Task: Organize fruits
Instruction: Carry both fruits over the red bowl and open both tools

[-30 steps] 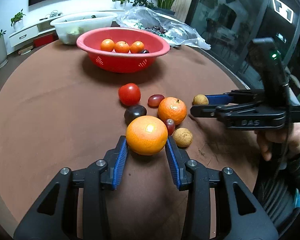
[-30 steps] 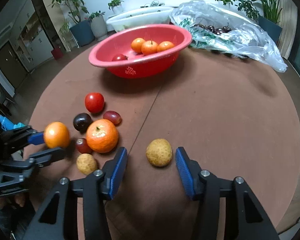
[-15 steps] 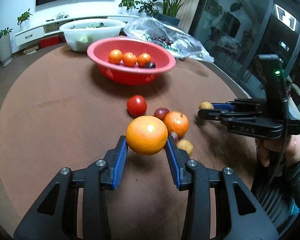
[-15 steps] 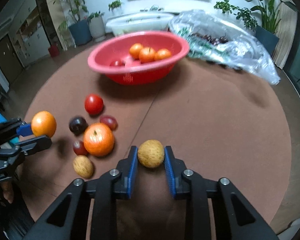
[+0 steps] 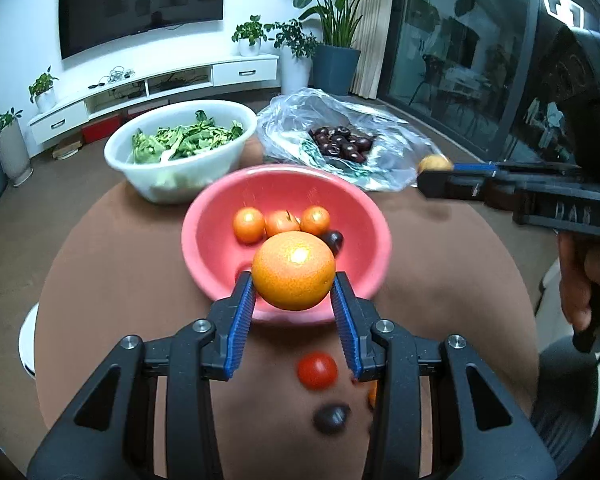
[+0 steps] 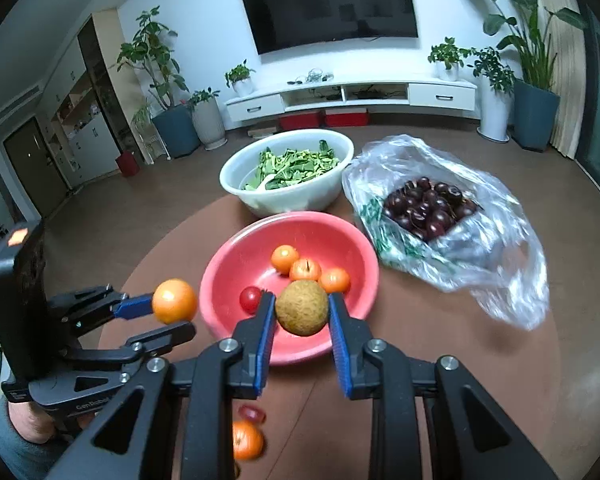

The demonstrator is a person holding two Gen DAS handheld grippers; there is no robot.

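Carrying fruit in both hands, the person now has each load lifted off the table (image 5: 112, 264) and up by the red bowl (image 5: 204, 240). A second ago the orange (image 5: 293, 271) sat low on the brown cloth among the loose fruit, already pinched by the left gripper (image 5: 294, 300), while the right gripper (image 6: 302, 320) stood spread around the small brown fruit (image 6: 302, 307) without touching it. Since then the right jaws have pressed in on that brown fruit, and both tools have risen and swung forward, so the bowl fills the middle of each wrist view. In the left wrist view the orange hangs over the near rim of the bowl; in the right wrist view the brown fruit hangs over the near side, with the left tool's orange just outside the rim to its left. Inside the bowl lie three small oranges (image 6: 285, 258), a cherry tomato (image 6: 250, 299) and a dark plum (image 5: 333, 241). Left behind on the cloth are a tomato (image 5: 317, 370), a dark fruit (image 5: 331, 420) and a few more pieces. The pick-up looks finished for both fruits; what remains is likely to ease them over the rim and let go, then return for the rest.
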